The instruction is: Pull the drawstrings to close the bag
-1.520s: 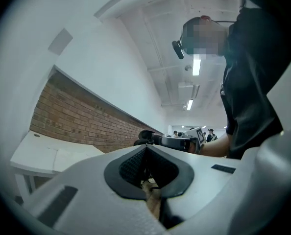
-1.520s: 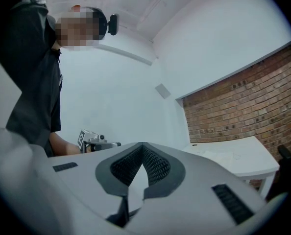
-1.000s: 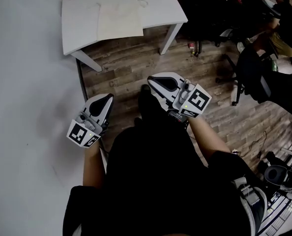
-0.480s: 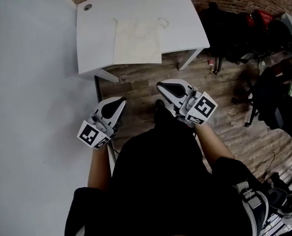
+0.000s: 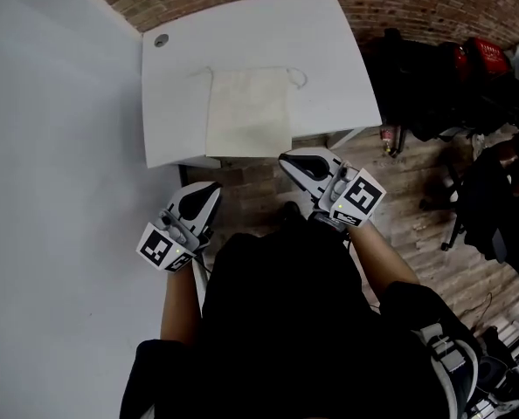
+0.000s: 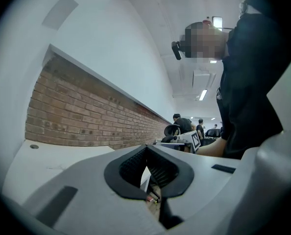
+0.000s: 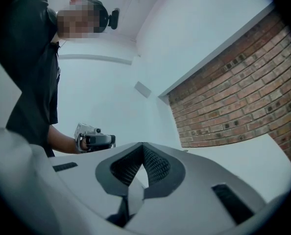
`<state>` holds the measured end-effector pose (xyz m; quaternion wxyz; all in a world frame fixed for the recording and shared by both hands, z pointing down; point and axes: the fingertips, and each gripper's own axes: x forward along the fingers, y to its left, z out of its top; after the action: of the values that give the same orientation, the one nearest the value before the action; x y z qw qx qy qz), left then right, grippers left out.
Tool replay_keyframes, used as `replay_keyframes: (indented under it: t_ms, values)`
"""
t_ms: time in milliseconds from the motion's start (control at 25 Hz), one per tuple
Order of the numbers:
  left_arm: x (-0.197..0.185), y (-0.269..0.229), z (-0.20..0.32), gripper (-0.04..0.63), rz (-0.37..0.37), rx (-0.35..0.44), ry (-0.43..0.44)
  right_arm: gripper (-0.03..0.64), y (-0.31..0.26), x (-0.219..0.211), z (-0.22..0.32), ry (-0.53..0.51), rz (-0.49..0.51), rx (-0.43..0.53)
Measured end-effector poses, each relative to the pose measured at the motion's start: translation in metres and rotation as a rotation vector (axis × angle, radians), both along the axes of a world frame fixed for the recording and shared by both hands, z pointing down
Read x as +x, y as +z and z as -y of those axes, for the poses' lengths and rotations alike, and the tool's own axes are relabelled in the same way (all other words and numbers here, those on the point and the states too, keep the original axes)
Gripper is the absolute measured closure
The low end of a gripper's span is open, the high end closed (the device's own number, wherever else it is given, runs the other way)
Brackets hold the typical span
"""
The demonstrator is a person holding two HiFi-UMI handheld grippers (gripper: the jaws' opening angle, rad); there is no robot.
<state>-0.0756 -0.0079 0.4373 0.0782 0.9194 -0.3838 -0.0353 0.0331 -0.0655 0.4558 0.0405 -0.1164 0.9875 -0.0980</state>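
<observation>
Flat cream cloth drawstring bag [image 5: 249, 112] lies ahead, lengthwise away from left gripper [image 5: 207, 188] and seemingly nearer right gripper [image 5: 287, 159], both pressed together, empty.

The bag [image 5: 249, 112] lies on the table [image 5: 329, 51], left tool [image 5: 209, 188] and right tool [image 5: 286, 158] before its near edge

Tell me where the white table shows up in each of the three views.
Head view: table at top centre, with the bag lying flat on it.
Left gripper view: table at lower left, just below the brick wall.
Right gripper view: table at lower right, again just below the brick wall.
Shared landmark: the brick wall along the table's far edge shows in all three.
</observation>
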Motion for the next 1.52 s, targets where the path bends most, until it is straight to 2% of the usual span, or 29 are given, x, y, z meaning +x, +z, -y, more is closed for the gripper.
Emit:
replay_keyframes:
  t_ms: [240,400,560,720,920,1040,1240,1360,1520]
  values:
    - [-0.018,0.008,0.038,0.58,0.038,-0.019,0.003,0.611,0.016,-0.003,0.034,0.049,-0.017,-0.01]
    - [-0.039,0.005,0.065,0.58,0.006,-0.01,0.045,0.611,0.022,-0.008,0.05,0.099,-0.04,-0.003]
    - [-0.065,0.017,0.097,0.58,0.005,-0.026,0.096,0.611,0.027,-0.015,0.071,0.2,-0.069,0.0]
    - [-0.087,0.027,0.139,0.58,0.026,-0.047,0.197,0.611,0.029,-0.029,0.098,0.334,-0.086,-0.014]
    - [-0.103,0.031,0.175,0.58,0.125,-0.038,0.364,0.609,0.029,-0.056,0.12,0.474,-0.112,-0.014]
    - [-0.119,0.038,0.198,0.58,0.102,-0.047,0.43,0.589,0.033,-0.068,0.132,0.571,-0.137,-0.015]
    - [-0.128,0.062,0.224,0.58,0.093,-0.086,0.526,0.574,0.058,-0.05,0.14,0.77,-0.281,-0.044]
    - [-0.126,0.079,0.237,0.58,0.116,-0.11,0.538,0.558,0.071,-0.032,0.152,0.843,-0.331,-0.046]
    - [-0.129,0.11,0.25,0.58,0.141,-0.164,0.491,0.52,0.096,-0.026,0.169,0.856,-0.392,-0.031]
